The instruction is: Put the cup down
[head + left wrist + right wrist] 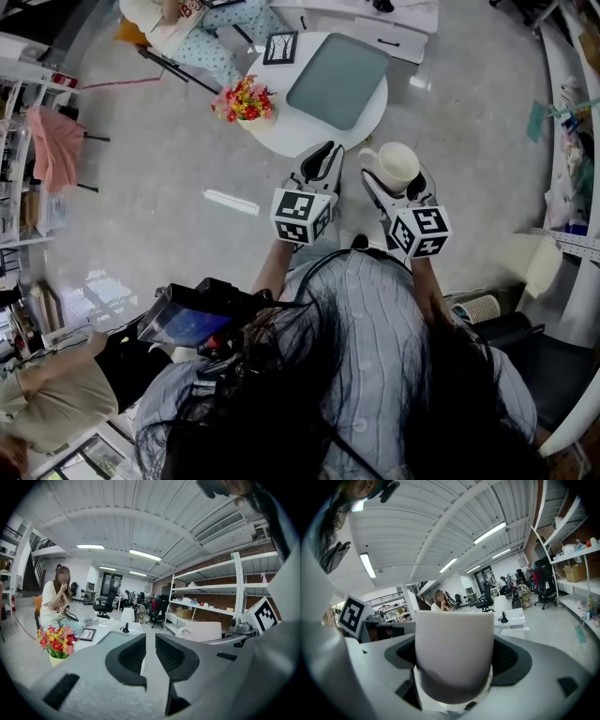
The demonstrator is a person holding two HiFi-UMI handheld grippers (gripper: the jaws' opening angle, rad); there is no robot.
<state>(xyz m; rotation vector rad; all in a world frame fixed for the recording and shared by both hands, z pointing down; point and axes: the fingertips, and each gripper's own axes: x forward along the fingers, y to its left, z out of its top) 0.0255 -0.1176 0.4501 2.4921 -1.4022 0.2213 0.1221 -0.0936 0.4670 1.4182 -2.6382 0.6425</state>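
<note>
**Cup held in the air near the table**

Round white table (281, 139) w/ grey tray (337, 80) on top. Right gripper (398, 178) clamps the white cup (396, 164) upright, off the table, just beside its near edge. Left gripper (323, 161): jaws a narrow gap apart, empty. Flowers (246, 98) & picture frame (280, 47) on the table.

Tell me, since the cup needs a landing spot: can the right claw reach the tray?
Probably yes. The right claw, holding the cup, hovers near the table edge; the tray ahead lies bare, and the flowers sit off to the left.
</note>
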